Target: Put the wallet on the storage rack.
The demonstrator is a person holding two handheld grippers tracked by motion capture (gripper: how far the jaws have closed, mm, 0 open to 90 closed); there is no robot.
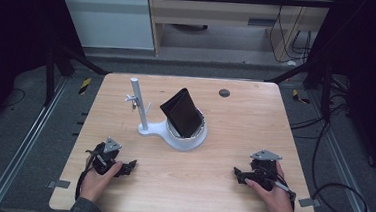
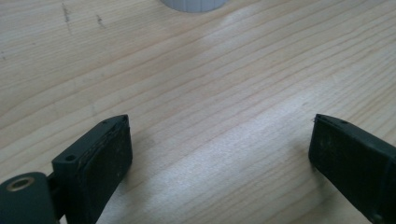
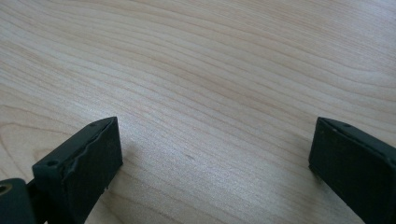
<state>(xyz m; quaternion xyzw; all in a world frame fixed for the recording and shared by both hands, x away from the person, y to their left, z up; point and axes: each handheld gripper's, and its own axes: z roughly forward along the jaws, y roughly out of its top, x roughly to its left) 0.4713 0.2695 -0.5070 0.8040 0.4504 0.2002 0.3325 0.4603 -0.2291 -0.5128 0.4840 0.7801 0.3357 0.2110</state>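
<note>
**Desk:** What's in front of you?

**Operator:** Biggest thing first: I have the pale wooden table point(image 1: 245, 125), with a small dark round disc point(image 1: 224, 93) set in it near the far edge. Around the middle I see a white stand point(image 1: 150, 129): a round cup-like base with a flat foot running left to an upright white post point(image 1: 137, 100) that carries small pegs. A black wallet point(image 1: 182, 112) stands tilted in the cup, leaning toward the far left.

**Desk:** And your grippers?

**Operator:** Both rest on the table at the near edge, well apart from the stand. My left gripper point(image 1: 130, 165) is at the near left, a hand point(image 1: 96, 180) around it, jaws pointing right. In the left gripper view its jaws stand wide apart over bare wood, nothing between them, and the white base shows at the top edge. My right gripper point(image 1: 236, 172) is at the near right, jaws pointing left, likewise spread wide over bare wood, holding nothing.
</note>
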